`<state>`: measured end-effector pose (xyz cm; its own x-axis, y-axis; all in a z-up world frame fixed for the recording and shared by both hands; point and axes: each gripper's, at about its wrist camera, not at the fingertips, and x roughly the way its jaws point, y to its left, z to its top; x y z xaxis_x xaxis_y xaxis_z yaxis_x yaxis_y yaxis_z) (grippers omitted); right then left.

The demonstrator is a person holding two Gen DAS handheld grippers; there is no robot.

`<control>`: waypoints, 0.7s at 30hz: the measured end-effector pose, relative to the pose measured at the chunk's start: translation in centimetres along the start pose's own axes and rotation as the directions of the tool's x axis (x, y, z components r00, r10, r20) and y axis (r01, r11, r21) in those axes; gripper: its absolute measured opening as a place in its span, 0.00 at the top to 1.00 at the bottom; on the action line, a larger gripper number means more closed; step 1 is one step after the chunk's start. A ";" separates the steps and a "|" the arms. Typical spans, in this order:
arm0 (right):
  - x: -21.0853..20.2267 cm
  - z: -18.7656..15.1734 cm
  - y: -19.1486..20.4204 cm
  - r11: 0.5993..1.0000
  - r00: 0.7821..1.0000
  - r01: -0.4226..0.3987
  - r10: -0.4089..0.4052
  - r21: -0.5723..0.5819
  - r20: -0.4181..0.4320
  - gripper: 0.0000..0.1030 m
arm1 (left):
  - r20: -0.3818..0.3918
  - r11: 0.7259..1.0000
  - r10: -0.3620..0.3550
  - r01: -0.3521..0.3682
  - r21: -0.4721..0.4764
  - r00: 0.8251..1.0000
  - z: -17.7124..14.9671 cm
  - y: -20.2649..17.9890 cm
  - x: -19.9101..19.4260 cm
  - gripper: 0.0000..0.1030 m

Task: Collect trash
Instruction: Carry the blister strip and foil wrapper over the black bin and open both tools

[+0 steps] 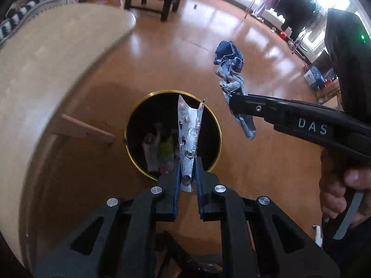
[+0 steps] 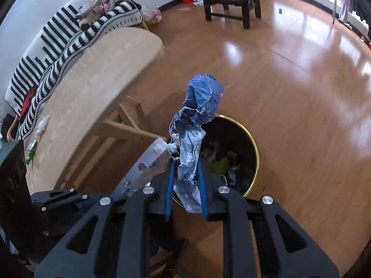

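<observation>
My left gripper (image 1: 187, 162) is shut on a silver pill blister pack (image 1: 189, 136) and holds it right above the open black trash bin with a gold rim (image 1: 139, 106). My right gripper (image 2: 185, 164) is shut on a crumpled blue and white wrapper (image 2: 199, 106) and holds it above the same bin (image 2: 254, 143). In the left wrist view the right gripper (image 1: 234, 98) reaches in from the right with the wrapper (image 1: 228, 58), just right of the bin. The blister pack (image 2: 143, 169) also shows in the right wrist view. Trash lies inside the bin.
A round light wooden table (image 1: 46, 74) stands left of the bin, with small scraps (image 2: 40, 127) on it. A striped blanket covers a sofa (image 2: 58, 37) behind. A dark stool (image 2: 231, 2) stands far back on the wooden floor (image 2: 301, 81). Clothes racks (image 1: 289, 7) stand by the windows.
</observation>
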<state>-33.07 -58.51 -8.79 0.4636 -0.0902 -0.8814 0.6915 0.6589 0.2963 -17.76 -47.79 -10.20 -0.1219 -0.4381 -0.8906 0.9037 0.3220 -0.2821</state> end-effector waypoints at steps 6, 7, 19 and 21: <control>1.4 -0.8 -0.6 1.000 1.000 -0.010 0.011 0.021 -0.024 0.81 | 0.002 1.000 0.018 -0.018 -0.017 1.000 0.4 1.1 0.7 0.89; 1.5 -0.8 -0.7 1.000 1.000 -0.009 0.010 0.023 -0.024 0.81 | 0.002 1.000 0.018 -0.018 -0.021 1.000 0.4 1.2 0.8 0.89; 1.4 0.3 -0.6 1.000 1.000 0.017 -0.017 0.026 0.000 0.77 | 0.007 0.998 0.037 -0.037 -0.046 0.999 0.9 0.7 0.8 0.85; 1.3 0.4 -0.8 0.999 1.000 0.027 -0.028 0.038 0.005 0.66 | -0.002 0.997 0.041 -0.041 -0.063 0.999 1.1 0.7 1.0 0.78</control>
<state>-32.79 -59.42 -10.03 0.4469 -0.1119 -0.8876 0.7243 0.6275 0.2856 -16.77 -48.93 -10.95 -0.0858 -0.4233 -0.9019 0.8802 0.3919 -0.2676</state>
